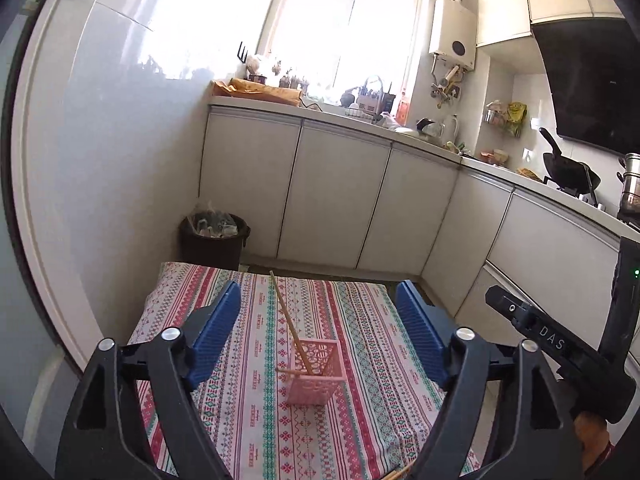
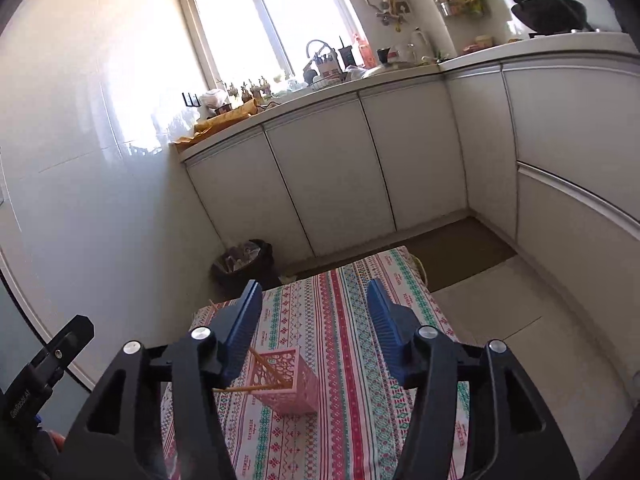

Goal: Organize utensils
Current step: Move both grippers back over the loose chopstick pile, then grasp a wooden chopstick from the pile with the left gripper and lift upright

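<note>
Now both my left fingers [image 1: 320, 316] and right fingers [image 2: 316, 320] stand released and empty, since the chopsticks [image 1: 286, 316] lean in the basket [image 1: 316, 372] on the counter [image 1: 360, 420].

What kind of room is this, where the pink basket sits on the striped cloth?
Most likely a small home kitchen. White cabinet doors run under an L-shaped pale countertop, a black frying pan sits on the stove, and a white wall-mounted water heater hangs beside the bright window.
</note>
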{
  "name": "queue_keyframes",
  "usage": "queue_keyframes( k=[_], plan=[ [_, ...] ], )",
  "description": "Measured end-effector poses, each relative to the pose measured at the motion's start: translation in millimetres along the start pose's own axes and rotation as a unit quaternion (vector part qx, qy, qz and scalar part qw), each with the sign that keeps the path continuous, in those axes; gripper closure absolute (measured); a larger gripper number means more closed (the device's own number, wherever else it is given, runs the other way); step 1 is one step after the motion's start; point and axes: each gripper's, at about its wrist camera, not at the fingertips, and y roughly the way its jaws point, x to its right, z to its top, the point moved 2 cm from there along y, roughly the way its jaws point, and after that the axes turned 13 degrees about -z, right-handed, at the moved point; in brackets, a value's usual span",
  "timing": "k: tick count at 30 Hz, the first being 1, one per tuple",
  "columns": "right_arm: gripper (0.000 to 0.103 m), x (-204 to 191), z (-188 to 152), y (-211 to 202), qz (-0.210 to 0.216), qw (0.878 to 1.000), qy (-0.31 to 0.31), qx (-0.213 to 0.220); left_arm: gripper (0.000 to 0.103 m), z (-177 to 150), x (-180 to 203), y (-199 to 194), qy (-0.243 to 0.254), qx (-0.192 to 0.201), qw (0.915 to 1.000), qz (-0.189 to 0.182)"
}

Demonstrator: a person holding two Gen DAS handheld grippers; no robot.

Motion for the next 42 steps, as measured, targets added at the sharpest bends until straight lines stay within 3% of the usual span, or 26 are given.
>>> queue_keyframes(
  k=[3, 7, 17, 20, 23, 26, 29, 31, 36, 42],
  plan=[
    [0.02, 12, -10, -23, -0.01, 1.0, 0.008, 0.01, 0.009, -10, 8, -15, -0.004, -0.008, 1.0, 0.002],
    [0.008, 25, -23, -48, -0.021, 1.0, 0.012, 0.011, 0.007, -25, 18, -34, 0.001, -0.021, 0.9998, 0.006],
    [0.007, 39, -56, -100, -0.041, 0.998, -0.041, -0.003, 0.007, -59, 41, -67, 0.016, -0.056, 0.9981, 0.021],
    [0.007, 50, -73, -113, -0.045, 0.997, -0.053, -0.024, 0.007, -76, 48, -68, 0.044, -0.094, 0.9943, 0.026],
    [0.007, 74, -96, -116, -0.05, 0.995, -0.053, -0.073, 0.007, -109, 59, -53, 0.095, -0.199, 0.9751, 0.017],
    [0.007, 106, -121, -112, -0.073, 0.989, -0.048, -0.116, 0.007, -154, 71, -38, 0.146, -0.309, 0.9396, -0.019],
    [0.007, 140, -143, -103, -0.096, 0.984, -0.031, -0.147, 0.007, -200, 80, -32, 0.193, -0.373, 0.9076, -0.012],
    [0.007, 160, -155, -98, -0.112, 0.981, -0.018, -0.159, 0.007, -221, 83, -30, 0.202, -0.4, 0.8938, -0.021],
    [0.007, 191, -170, -84, -0.114, 0.973, 0.024, -0.198, 0.007, -242, 92, -14, 0.205, -0.435, 0.8761, -0.034],
    [0.007, 213, -173, -78, -0.112, 0.967, 0.07, -0.217, 0.007, -235, 123, 37, 0.208, -0.464, 0.8586, -0.068]
  ],
)
